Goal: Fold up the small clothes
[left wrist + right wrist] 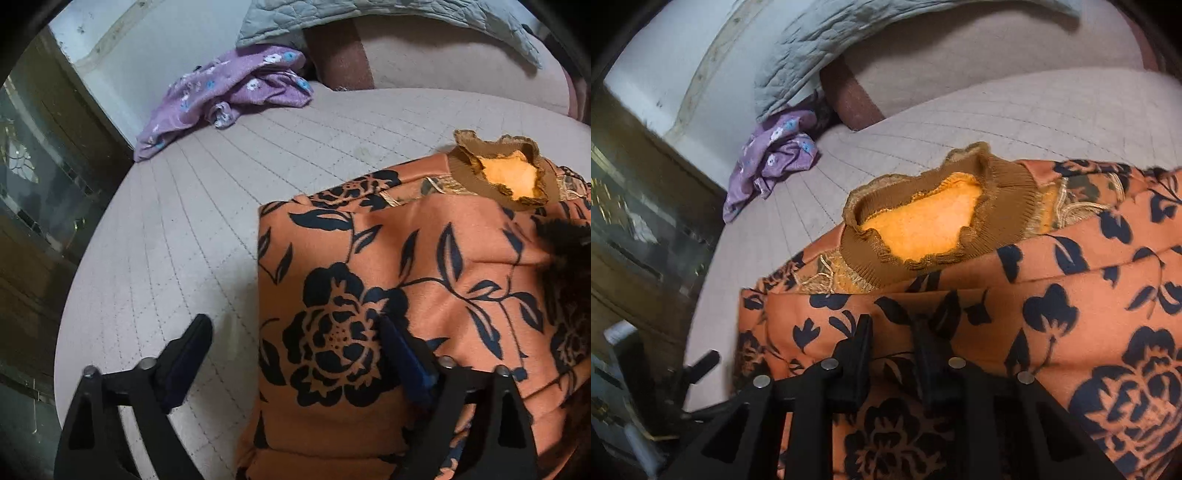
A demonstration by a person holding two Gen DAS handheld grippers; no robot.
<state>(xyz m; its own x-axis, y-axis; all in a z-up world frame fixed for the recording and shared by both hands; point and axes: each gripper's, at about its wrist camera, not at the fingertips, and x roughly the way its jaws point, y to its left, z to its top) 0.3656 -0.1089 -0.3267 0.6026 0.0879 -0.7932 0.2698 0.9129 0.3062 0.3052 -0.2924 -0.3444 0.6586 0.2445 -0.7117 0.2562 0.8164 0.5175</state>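
An orange garment with a black flower print (pixel 424 288) lies on the quilted bed, its brown ribbed collar (pixel 502 173) at the far end. It also fills the right wrist view (pixel 1034 314), collar (pixel 923 225) ahead. My left gripper (pixel 295 332) is open wide and empty; its left finger is over the bedcover, its right finger over the garment's left part. My right gripper (pixel 892 332) hovers over a folded edge of the garment with a narrow gap between the fingers; no cloth shows between them. A dark blurred shape (pixel 565 236) at the right edge may be the other gripper.
A crumpled purple flowered garment (pixel 225 96) lies at the bed's far left corner, also in the right wrist view (pixel 772 162). A grey quilted blanket (pixel 295 18) and a pillow (pixel 461 59) lie at the head. A dark glass-fronted cabinet (pixel 40 177) stands left of the bed.
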